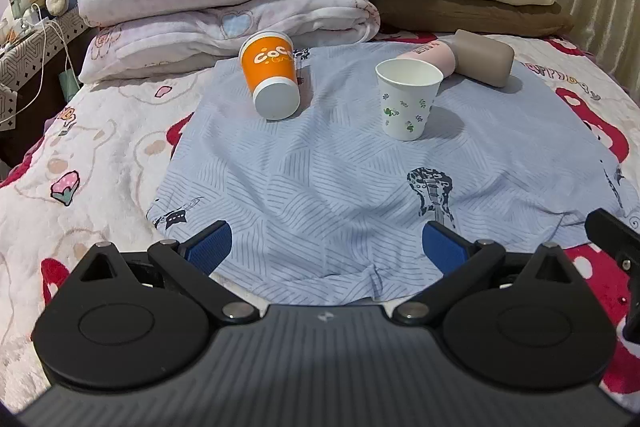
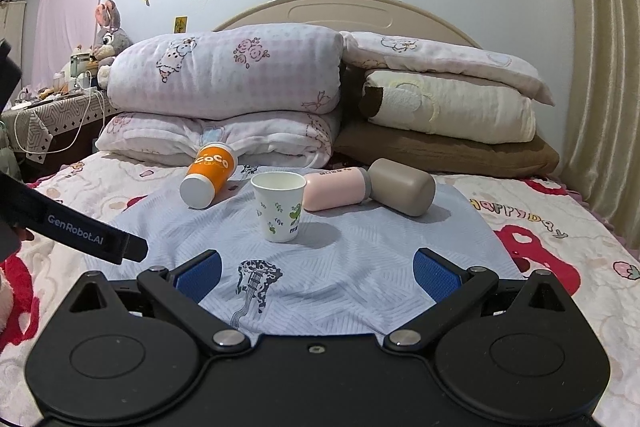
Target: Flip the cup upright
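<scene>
An orange paper cup [image 1: 270, 75] lies on its side on the blue cloth [image 1: 320, 179], its white base toward me; it also shows in the right wrist view [image 2: 209, 174]. A white paper cup with green print [image 1: 407, 98] stands upright, mouth up, to its right; it also shows in the right wrist view [image 2: 279, 205]. A pink and taupe bottle [image 2: 368, 189] lies on its side behind the white cup. My left gripper [image 1: 326, 247] is open and empty, well short of the cups. My right gripper [image 2: 316, 277] is open and empty, also short of them.
Folded pink quilts [image 2: 224, 95] and stacked pillows [image 2: 448, 107] stand behind the cloth against the headboard. A bedside table [image 2: 52, 119] with cables and a plush rabbit is at far left. The left gripper's strap [image 2: 80, 227] crosses the right view's left side.
</scene>
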A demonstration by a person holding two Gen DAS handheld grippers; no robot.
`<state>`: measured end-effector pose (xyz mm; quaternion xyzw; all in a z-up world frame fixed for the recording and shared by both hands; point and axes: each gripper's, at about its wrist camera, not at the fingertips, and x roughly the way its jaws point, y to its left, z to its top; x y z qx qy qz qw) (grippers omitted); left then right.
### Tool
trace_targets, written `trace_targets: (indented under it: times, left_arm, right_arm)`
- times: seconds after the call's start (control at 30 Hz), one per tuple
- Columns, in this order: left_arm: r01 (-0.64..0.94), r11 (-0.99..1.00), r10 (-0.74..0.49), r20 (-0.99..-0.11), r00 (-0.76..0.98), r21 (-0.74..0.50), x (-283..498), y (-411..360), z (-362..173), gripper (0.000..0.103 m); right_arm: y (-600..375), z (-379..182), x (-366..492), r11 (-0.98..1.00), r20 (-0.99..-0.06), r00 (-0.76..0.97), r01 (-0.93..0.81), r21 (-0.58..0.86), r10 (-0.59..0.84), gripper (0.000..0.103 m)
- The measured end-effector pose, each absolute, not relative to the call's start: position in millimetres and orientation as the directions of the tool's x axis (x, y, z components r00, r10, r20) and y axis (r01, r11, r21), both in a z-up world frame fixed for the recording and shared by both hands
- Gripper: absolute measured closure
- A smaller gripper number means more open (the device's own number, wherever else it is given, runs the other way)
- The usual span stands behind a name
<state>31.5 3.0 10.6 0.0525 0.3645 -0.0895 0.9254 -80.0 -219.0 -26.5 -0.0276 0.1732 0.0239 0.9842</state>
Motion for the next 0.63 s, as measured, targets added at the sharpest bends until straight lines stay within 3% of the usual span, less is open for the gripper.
trace_targets:
  times: [0.63]
  left_arm:
    - [0.166,0.986,-0.113,-0.695,0.71,0.009,38.7,11.0,11.5,0.0]
  right_arm:
    - [-222.3,-26.6,-76.6,0.997,-0.345,0.938,-0.052,-0.053,0.031,0.0]
